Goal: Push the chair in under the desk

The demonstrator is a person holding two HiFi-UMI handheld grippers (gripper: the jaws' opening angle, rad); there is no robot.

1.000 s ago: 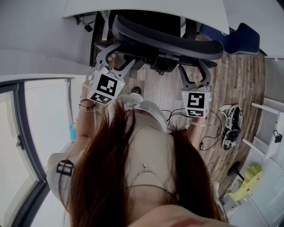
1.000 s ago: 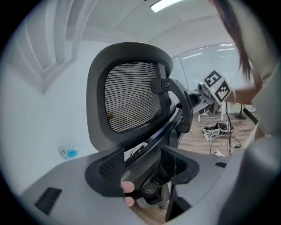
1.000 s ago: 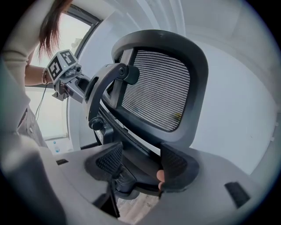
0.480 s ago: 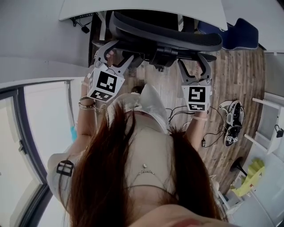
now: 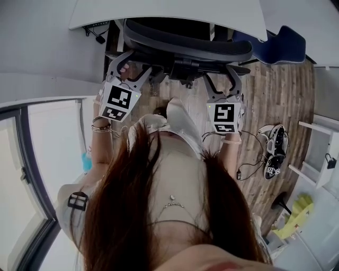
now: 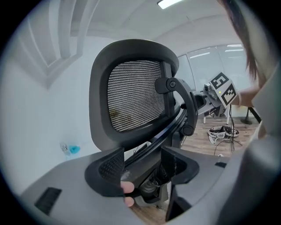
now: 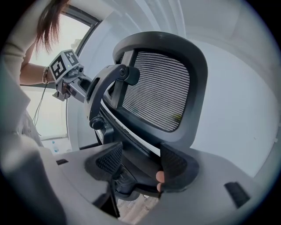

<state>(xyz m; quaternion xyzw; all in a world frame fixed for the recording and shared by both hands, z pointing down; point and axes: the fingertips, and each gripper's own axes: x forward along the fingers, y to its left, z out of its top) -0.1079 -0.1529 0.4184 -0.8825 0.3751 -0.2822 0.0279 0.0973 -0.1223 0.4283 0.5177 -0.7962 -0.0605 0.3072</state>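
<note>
The chair [image 5: 185, 45] sits at 12 o'clock in the head view, its curved backrest now tucked closer to the white desk [image 5: 169, 10] than it was a second ago. The desk's front edge covers more of the seat, and less wooden floor [image 5: 286, 95] shows between the person and the chair. Both tools have travelled forward with it. The left gripper [image 5: 128, 62], at about 11 o'clock, and the right gripper [image 5: 221, 79], at about 1 o'clock, meet the back of the chair on either side of its central spine. In the left gripper view the chair's mesh back [image 6: 131, 96] fills the frame toward 12 o'clock, and the left gripper's [image 6: 142, 165] jaws stand wide apart, straddling the dark lower frame rather than clamping it. The right gripper view shows the same: the right gripper's [image 7: 140, 160] jaws are spread wide with the frame bar between the pads, below the mesh back [image 7: 158, 88]. This reads as a push with open jaws, not a grip. The push appears well advanced, since the seat is largely under the desk; a little more forward travel probably remains before the backrest meets the desk edge.
</note>
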